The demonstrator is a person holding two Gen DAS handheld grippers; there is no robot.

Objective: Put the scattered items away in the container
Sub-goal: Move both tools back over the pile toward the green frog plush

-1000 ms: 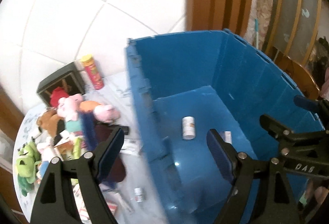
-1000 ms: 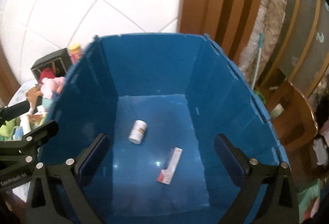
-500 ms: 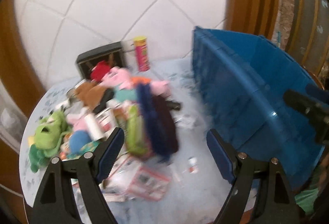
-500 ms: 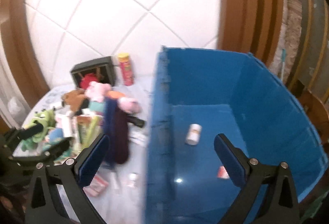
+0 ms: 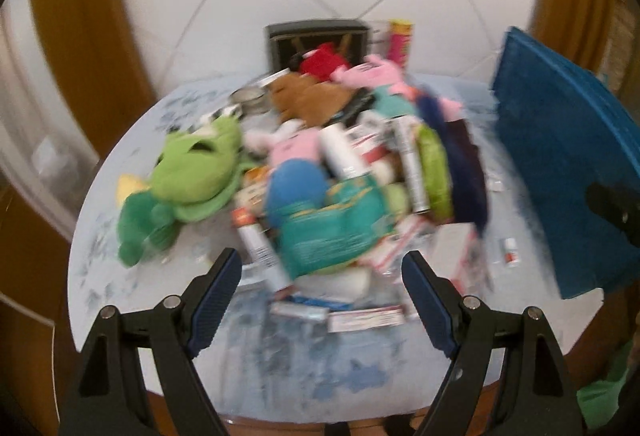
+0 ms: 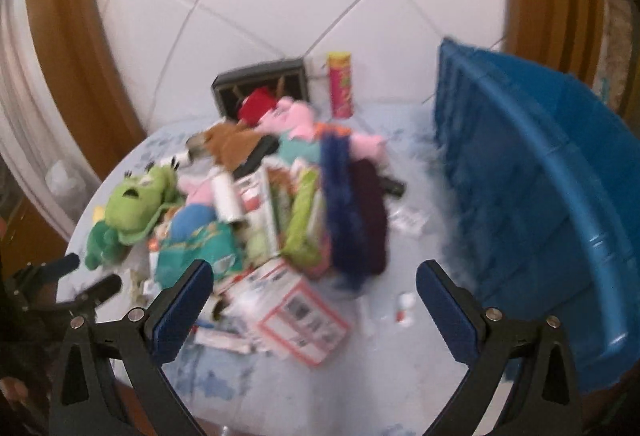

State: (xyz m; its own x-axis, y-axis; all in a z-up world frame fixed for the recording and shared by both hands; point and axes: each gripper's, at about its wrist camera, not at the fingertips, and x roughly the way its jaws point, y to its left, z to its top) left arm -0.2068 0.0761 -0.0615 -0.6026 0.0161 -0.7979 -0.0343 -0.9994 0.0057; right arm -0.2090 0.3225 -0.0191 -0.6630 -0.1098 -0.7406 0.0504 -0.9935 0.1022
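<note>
Both views had swung off the bin's interior and onto the pile; a second before, each camera looked down into the blue container, where a small white bottle and a flat packet lay on the floor. Both frames were motion-blurred, so the swing was likely not finished.

Left tool (image 5: 322, 270): jaws spread wide, nothing between them, poised above the near edge of the bench (image 5: 280, 368). Right tool (image 6: 314, 282): likewise released and empty, over the near side of the heap.

Nearest the tools: flat cartons and tubes at the pile's front, among them a white box with red trim (image 6: 298, 310). A small white bottle (image 6: 404, 308) lay apart from the heap, between it and the bin.

Middle: teal pouch (image 5: 334, 224), green frog plush (image 5: 188, 166), a dark blue and maroon fabric bundle (image 6: 354, 204).

Far: pink plush (image 6: 298, 118), brown plush (image 5: 308, 96), a red-and-yellow canister (image 6: 340, 84) upright by the wall, dark framed box (image 5: 316, 40) behind.

The blue container (image 6: 540, 196) stood at the right of the bench, just beside the pile; its inside was no longer visible.

Judgement: a drop-off trip seemed over and a fresh pick about to begin. Most of the items were not yet binned, so the task was in its early part. The near cartons or the stray bottle looked the easiest reach.
</note>
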